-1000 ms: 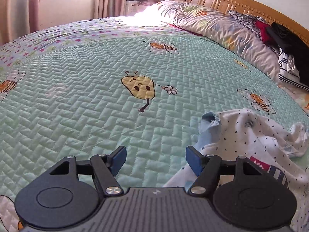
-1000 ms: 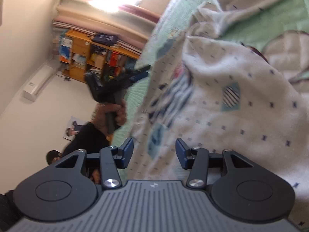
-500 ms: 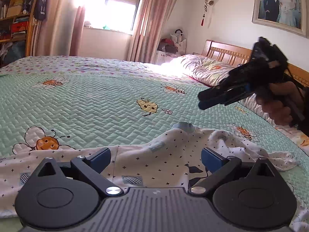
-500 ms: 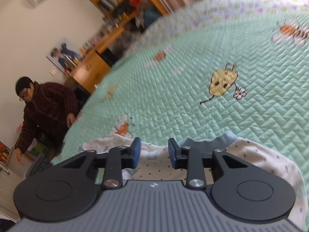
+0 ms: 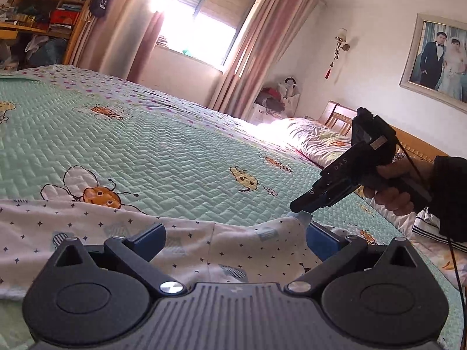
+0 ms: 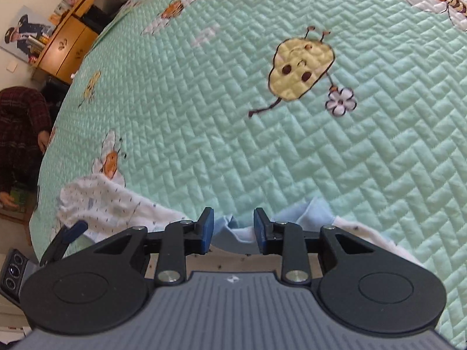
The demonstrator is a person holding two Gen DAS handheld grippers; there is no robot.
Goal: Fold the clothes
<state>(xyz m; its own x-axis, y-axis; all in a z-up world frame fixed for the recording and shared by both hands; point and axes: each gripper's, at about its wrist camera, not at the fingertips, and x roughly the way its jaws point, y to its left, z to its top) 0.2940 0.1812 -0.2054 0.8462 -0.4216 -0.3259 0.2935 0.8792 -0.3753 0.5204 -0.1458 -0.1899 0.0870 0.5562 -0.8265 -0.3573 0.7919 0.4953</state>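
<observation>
At the bottom of the left wrist view, the left gripper [image 5: 236,240] stands with jaws spread wide and released, over the white star-dotted cotton garment [image 5: 87,227] lying rumpled across the lower frame. At centre right the right gripper [image 5: 300,205], its jaws narrowed, nips the garment's pale blue collar [image 5: 302,218]. Beneath them spreads the mint-green quilted bedspread with embroidered bees [image 5: 163,151]. Farther off, a floral pillow [image 5: 315,143] and wooden headboard [image 5: 408,143] lie at right, pink curtains [image 5: 245,55] flank the bright window [image 5: 201,23] at top centre, a cluttered wooden bookshelf [image 5: 38,8] fills the upper left, and a framed wedding portrait [image 5: 437,61] hangs upper right.
</observation>
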